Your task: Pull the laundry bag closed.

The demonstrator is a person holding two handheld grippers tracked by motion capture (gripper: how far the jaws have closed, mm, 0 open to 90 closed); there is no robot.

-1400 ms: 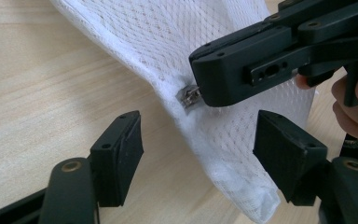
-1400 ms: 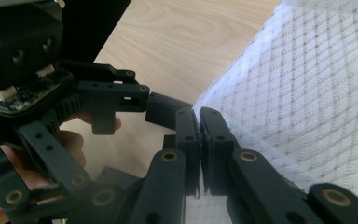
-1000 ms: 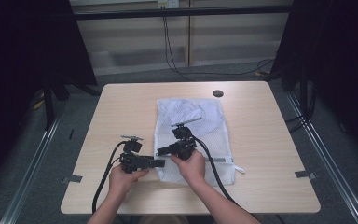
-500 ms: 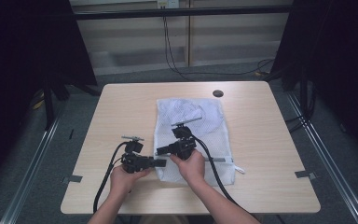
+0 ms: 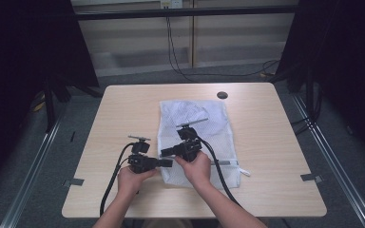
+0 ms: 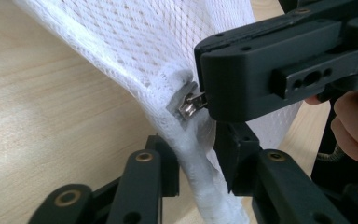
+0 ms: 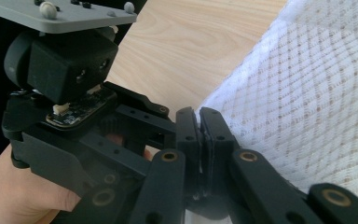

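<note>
Pale wood makes up the table (image 5: 123,109), which stands on grey carpet with dark curtains at both sides, and a white mesh laundry bag (image 5: 197,124) lies across its middle, the near end lifted toward the person.

At the left, the left gripper (image 5: 167,163) points in at the bag's near left corner. Its jaws have just been closing; in the left gripper view (image 6: 196,161) the thick white seam of the bag runs between them, one pad against the cloth, the other nearly so, and whether they pinch it yet is hard to say. Compared with a second ago, that hand has barely shifted, so the change is the narrowing jaws alone.

Just right of it, the right gripper (image 5: 167,152) is clamped tight on the small metal zip pull (image 6: 189,103) at that corner; in its own view (image 7: 200,135) the jaws meet at the bag's edge.

By my reading, the left is taking hold of the seam to brace it, so that the right can draw the zip along.
</note>
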